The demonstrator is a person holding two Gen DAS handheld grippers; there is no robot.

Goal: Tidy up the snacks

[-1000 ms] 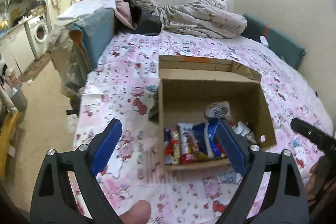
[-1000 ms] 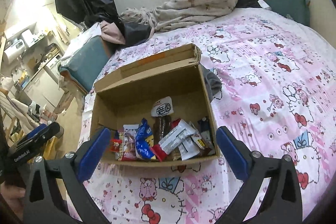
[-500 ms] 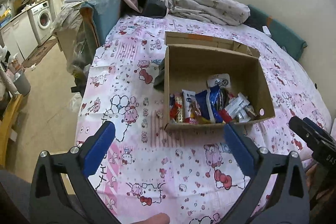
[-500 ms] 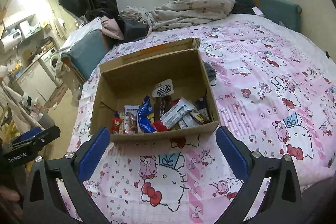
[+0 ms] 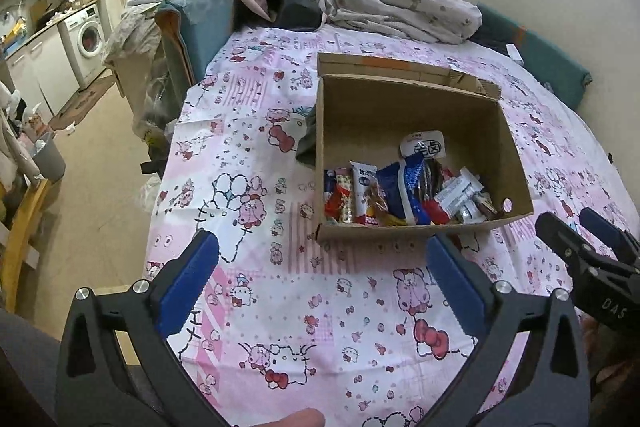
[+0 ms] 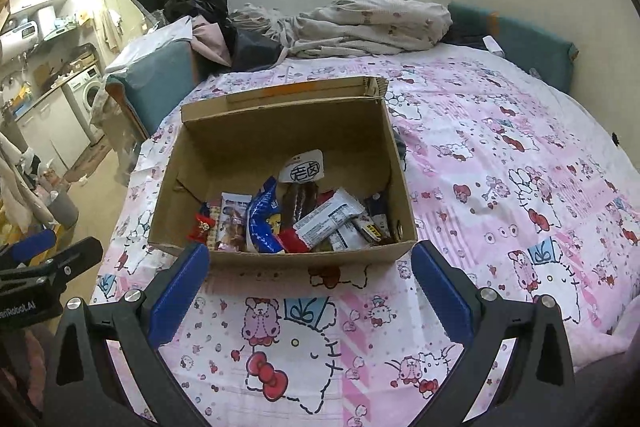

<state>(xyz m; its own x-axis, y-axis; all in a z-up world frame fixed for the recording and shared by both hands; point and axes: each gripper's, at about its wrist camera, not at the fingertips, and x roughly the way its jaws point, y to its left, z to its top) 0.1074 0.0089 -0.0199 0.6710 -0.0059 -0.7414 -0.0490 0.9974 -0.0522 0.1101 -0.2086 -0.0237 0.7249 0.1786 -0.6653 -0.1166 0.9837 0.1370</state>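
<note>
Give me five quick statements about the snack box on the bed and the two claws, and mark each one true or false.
1. The cardboard box sits on a pink cartoon-print bedsheet. True.
2. The snack packets are spread evenly over the whole box floor. False: they are piled at the near end; the far end is bare.
3. The left claw grips a blue packet. False: it is open and holds nothing.
4. The right claw is open and short of the box's near wall. True.
5. A crumpled blanket lies at the far end of the bed. True.
</note>
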